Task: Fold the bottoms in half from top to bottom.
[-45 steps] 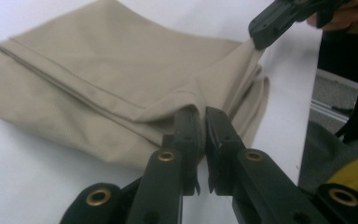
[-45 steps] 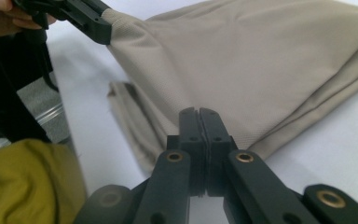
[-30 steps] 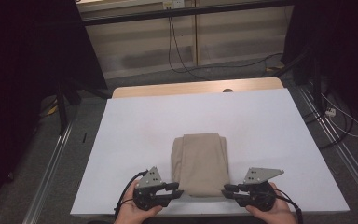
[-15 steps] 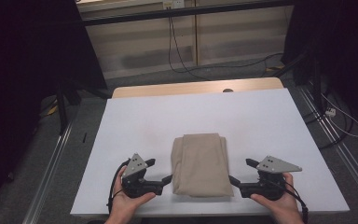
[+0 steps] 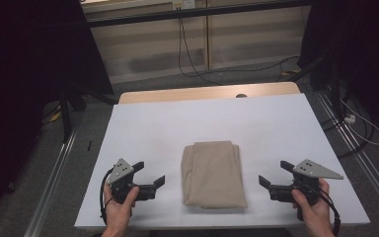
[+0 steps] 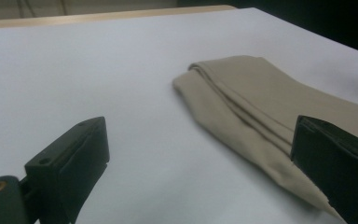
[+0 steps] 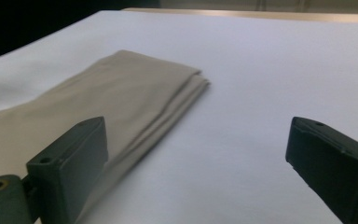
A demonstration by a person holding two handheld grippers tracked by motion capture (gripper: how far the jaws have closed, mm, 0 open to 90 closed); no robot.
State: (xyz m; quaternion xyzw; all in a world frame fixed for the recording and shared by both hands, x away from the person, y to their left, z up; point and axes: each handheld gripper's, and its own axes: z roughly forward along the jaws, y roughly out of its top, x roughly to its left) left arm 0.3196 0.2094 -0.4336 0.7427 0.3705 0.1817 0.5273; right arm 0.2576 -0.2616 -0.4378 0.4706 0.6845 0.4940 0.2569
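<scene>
The folded beige cloth [image 5: 212, 174] lies flat on the white worktop [image 5: 177, 123]. The left tool [image 5: 150, 178] and right tool [image 5: 271, 178] flank it, jaws just opened, empty. Risk: a returning jaw may snag an edge, undoing the fold.

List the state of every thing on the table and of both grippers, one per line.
beige cloth: folded, lying flat, untouched.
left gripper: jaws just opened, wide, empty, clear of the cloth.
right gripper: jaws just opened, wide, empty, clear of the cloth.
table: covered in white.
</scene>
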